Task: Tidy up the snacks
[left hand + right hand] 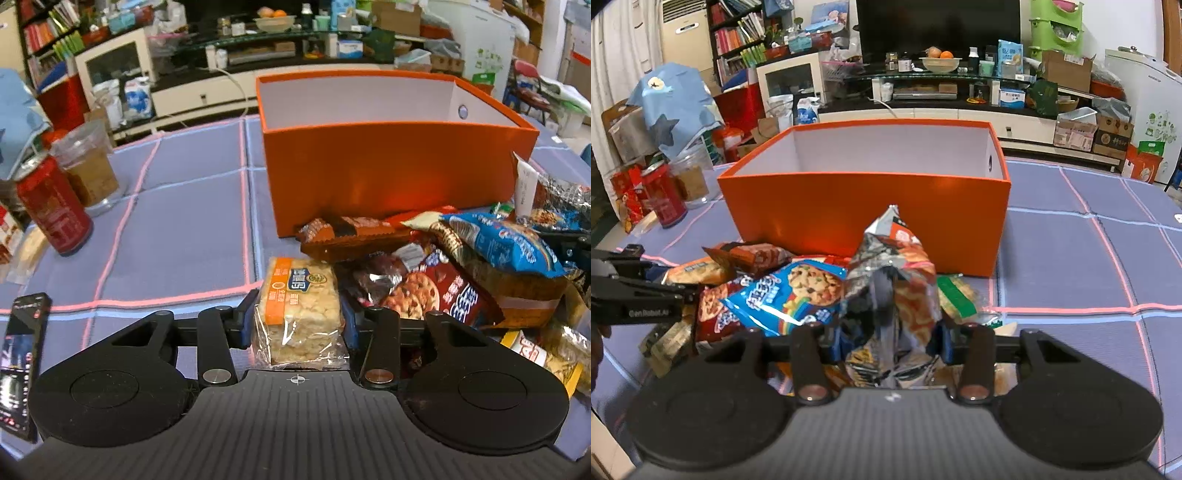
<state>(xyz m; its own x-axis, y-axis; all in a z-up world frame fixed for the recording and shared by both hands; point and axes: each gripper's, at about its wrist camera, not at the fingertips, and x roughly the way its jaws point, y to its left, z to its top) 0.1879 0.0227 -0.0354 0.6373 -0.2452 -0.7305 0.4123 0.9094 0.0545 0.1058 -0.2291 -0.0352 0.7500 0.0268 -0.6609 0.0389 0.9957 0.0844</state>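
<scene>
An open orange box point(388, 166) with a white inside stands on the purple checked tablecloth; it also shows in the right wrist view point(849, 206). A pile of snack packets point(461, 266) lies in front of it. My left gripper point(298, 314) is shut on a clear-wrapped rice cracker pack point(301, 310) at the pile's left edge. My right gripper point(890, 336) is shut on a crumpled silver-and-orange snack bag point(897, 291) held upright over the pile point(768, 295). A blue cookie bag point(798, 295) lies just left of it.
A red soda can point(55, 206) and a plastic cup point(88, 166) stand at the left. A phone point(22, 354) lies at the near left edge. The left gripper's body point(631, 295) shows at the right view's left side. Bare tablecloth point(1089, 266) lies right of the box.
</scene>
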